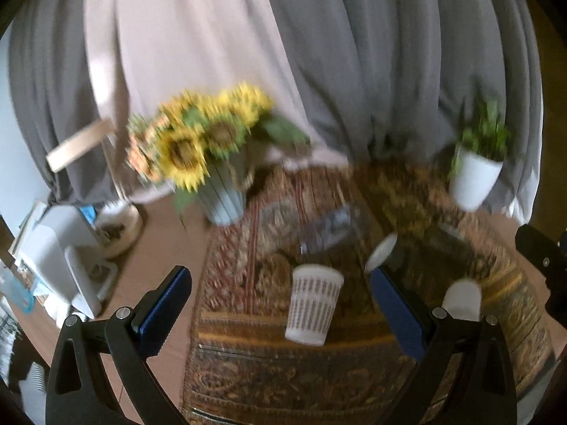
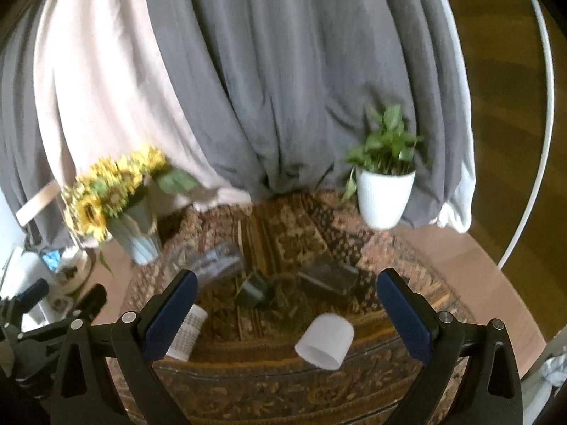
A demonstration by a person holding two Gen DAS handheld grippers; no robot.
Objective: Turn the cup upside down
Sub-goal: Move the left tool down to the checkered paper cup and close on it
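A white paper cup with rows of small brown marks (image 1: pixel 313 304) stands on the patterned cloth, wide end at the top in the left wrist view; it also shows in the right wrist view (image 2: pixel 187 333), partly behind the left finger. A plain white cup (image 2: pixel 325 340) lies tilted, its open mouth facing me; it shows in the left wrist view (image 1: pixel 462 299) too. My left gripper (image 1: pixel 280 304) is open, its jaws either side of the patterned cup, above it. My right gripper (image 2: pixel 287 315) is open and empty, the plain cup between its jaws, apart from both.
A sunflower vase (image 1: pixel 223 194) stands at the back left and a white plant pot (image 2: pixel 384 196) at the back right. A clear plastic bottle (image 2: pixel 218 260), a small dark box (image 2: pixel 255 290) and a glass block (image 2: pixel 329 276) lie mid-cloth. Grey curtains hang behind.
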